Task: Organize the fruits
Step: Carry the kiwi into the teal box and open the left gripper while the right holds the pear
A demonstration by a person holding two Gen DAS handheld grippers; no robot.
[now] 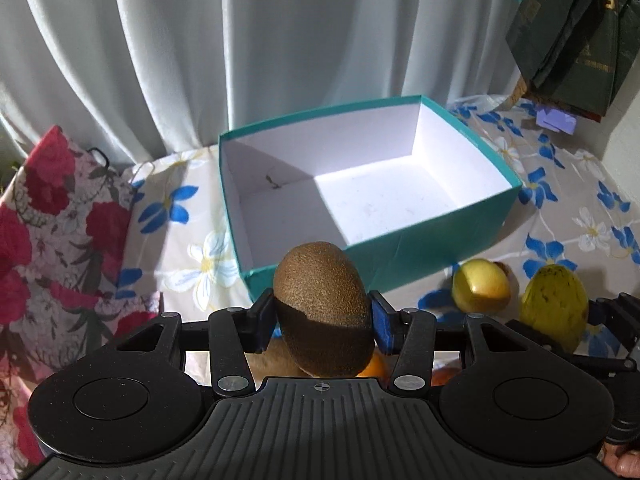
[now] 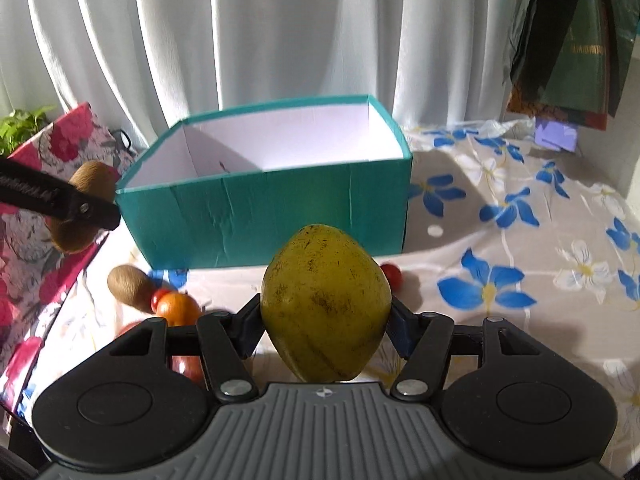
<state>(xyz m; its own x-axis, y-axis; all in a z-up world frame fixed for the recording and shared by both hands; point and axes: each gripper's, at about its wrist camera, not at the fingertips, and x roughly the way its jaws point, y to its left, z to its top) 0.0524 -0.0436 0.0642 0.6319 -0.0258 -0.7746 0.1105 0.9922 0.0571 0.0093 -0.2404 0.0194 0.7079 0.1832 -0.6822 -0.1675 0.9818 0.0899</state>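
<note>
the left gripper (image 1: 323, 322) pinches a kiwi (image 1: 324, 304) and the right gripper (image 2: 326, 322) a yellow-green fruit (image 2: 326, 300), perhaps a passionfruit, both lifted before the empty teal box (image 2: 264, 216), seemingly to drop in.

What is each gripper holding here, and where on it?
Left gripper clamps a kiwi across its middle. Right gripper clamps a yellow-green fruit across its widest part.

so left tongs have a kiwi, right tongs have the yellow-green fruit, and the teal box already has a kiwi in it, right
Not quite: the teal box has no fruit in it; the left wrist view shows its white floor bare apart from a small dark mark. The rest holds: the left tongs grip a kiwi and the right tongs grip the yellow-green fruit.
</note>
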